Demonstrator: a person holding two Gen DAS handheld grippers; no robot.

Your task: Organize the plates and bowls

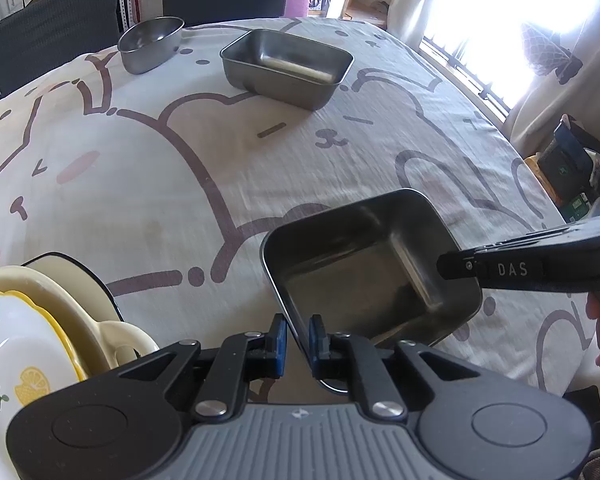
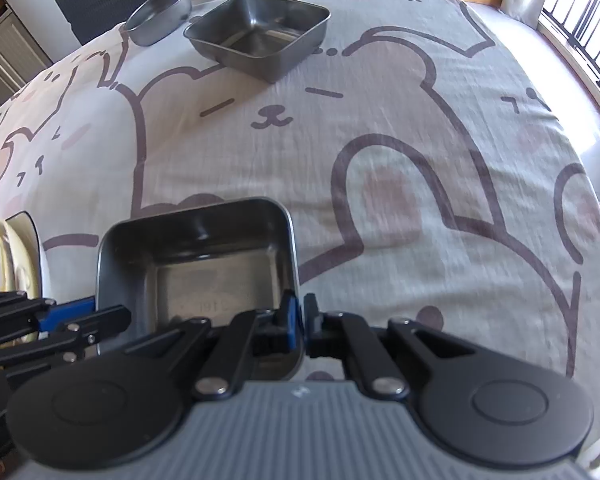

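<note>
The square steel tray is pinched at its near wall by the right gripper, whose pads are pressed onto the thin rim. The left gripper straddles the tray's left wall, slightly spread — whether its pads actually bite cannot be told. The matching tray lies well ahead of both grippers on the table, the round steel bowl just left of it. For nesting, the held tray is best kept level and squared to that one — corners aligned before it is lowered.
</note>
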